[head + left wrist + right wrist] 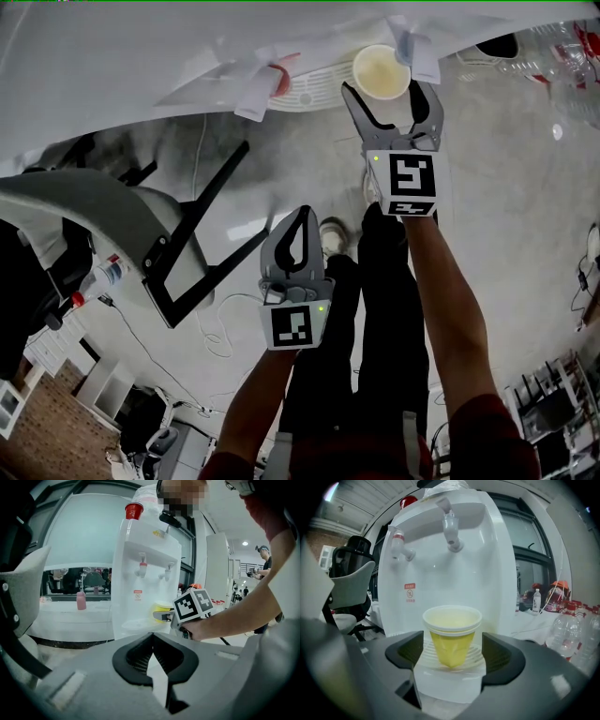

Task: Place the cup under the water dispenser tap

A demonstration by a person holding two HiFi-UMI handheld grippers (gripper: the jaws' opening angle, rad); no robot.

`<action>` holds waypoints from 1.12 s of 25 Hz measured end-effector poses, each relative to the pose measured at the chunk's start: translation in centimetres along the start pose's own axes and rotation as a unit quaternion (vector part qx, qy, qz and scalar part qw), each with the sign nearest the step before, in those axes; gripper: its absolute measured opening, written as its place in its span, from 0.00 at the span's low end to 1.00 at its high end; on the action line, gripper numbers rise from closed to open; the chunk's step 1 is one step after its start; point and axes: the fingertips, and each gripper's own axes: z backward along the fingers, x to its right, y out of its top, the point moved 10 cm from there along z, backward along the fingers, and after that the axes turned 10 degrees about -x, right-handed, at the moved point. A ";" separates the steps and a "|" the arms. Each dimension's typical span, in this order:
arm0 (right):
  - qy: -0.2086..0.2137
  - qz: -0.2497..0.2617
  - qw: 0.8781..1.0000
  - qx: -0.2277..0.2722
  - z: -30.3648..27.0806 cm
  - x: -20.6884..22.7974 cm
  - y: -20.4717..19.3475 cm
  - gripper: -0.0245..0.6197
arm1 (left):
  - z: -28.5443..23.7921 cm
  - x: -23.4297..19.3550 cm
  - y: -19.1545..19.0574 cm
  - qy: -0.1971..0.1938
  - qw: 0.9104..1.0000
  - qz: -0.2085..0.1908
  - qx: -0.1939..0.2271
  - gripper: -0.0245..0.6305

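Observation:
A yellow paper cup [452,634] stands upright on the white drip tray [476,657] of the water dispenser [440,569], below its right-hand pale tap [451,527]; a red-marked tap [398,545] is to the left. My right gripper [452,654] is open, one jaw on each side of the cup with a gap at both pads. From above, the cup [382,72] sits between those jaws [384,91]. My left gripper [302,217] hangs back and lower, shut and empty. Its own view looks past its closed tips [153,637] at the dispenser [145,573], the cup [162,606] and the right gripper's marker cube [193,604].
A grey office chair [94,211] stands to the left on the floor. Several clear plastic bottles [574,620] crowd the table right of the dispenser. A pink bottle [81,600] sits on the ledge behind. A person [265,557] stands far off at the right.

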 end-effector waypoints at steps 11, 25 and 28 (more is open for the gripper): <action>0.002 -0.009 0.999 -0.053 7.0 -0.9 -0.4 0.62 | 3.3 0.0 4.1 0.000 1.000 -0.007 0.023 0.05; 0.004 -0.020 0.999 -0.032 23.9 -4.1 12.0 0.61 | 12.9 -0.4 16.9 -0.007 0.996 0.000 0.091 0.05; 0.009 -0.022 1.000 -0.017 27.3 -4.6 15.1 0.61 | 15.7 -0.7 19.3 0.002 0.995 -0.004 0.097 0.05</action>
